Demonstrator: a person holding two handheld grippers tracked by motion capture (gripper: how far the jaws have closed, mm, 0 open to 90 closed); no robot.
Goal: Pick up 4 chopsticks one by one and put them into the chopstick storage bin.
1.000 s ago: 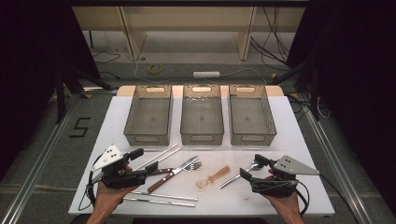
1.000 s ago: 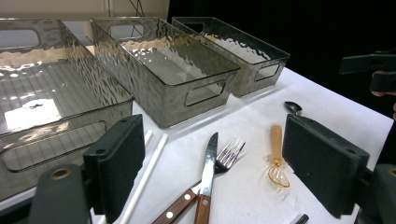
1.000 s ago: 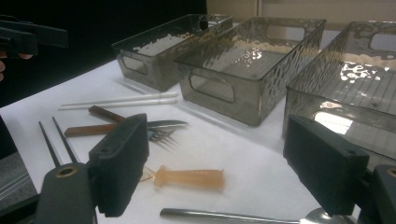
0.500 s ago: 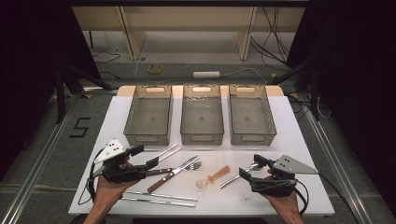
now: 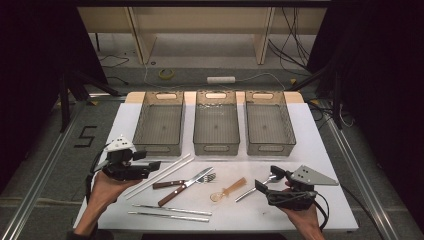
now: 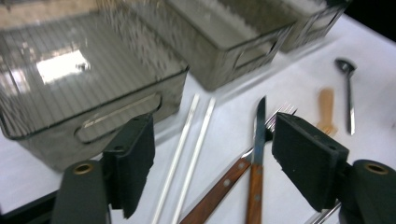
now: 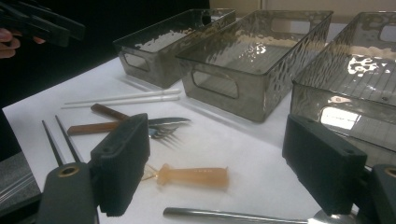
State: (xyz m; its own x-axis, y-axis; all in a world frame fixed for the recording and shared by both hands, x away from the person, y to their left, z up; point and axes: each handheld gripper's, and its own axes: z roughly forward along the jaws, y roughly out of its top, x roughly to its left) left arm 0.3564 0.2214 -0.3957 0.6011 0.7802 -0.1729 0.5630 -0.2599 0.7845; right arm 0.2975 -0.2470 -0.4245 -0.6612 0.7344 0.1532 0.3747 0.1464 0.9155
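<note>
A white table [image 5: 320, 150] seen from above carries scattered cutlery at its near half and three bins at its far half; every place below is given relative to the wooden-handled knife [image 5: 182, 188], which lies near the middle of the near half. Nearest the person, just in front of the knife, lie two metal chopsticks [image 5: 170, 213] side by side. To the knife's left, the left hand-held gripper [image 5: 150, 165] is held in a hand above the table's left edge, its jaws fairly wide, having just been closing, with nothing between them; in the left gripper view its pads [image 6: 135, 163] frame the knife and a pair of white chopsticks [image 6: 187, 154] below. To the knife's right, well apart, the right hand-held gripper [image 5: 267, 181] is held low over the table with its jaws wide and nothing gripped. Just beside that gripper's tips, right of the knife, lies a metal spoon [image 5: 257, 185]. Between the spoon and the knife rests a small translucent orange plastic fork [image 5: 229, 190]. Crossing against the knife is a wooden-handled fork [image 5: 187, 181], its tines pointing right. The white chopsticks run diagonally just left of and behind the knife. Farthest behind the knife stand three smoky clear plastic bins [image 5: 216, 127] in a row, each with cut-out handles.
</note>
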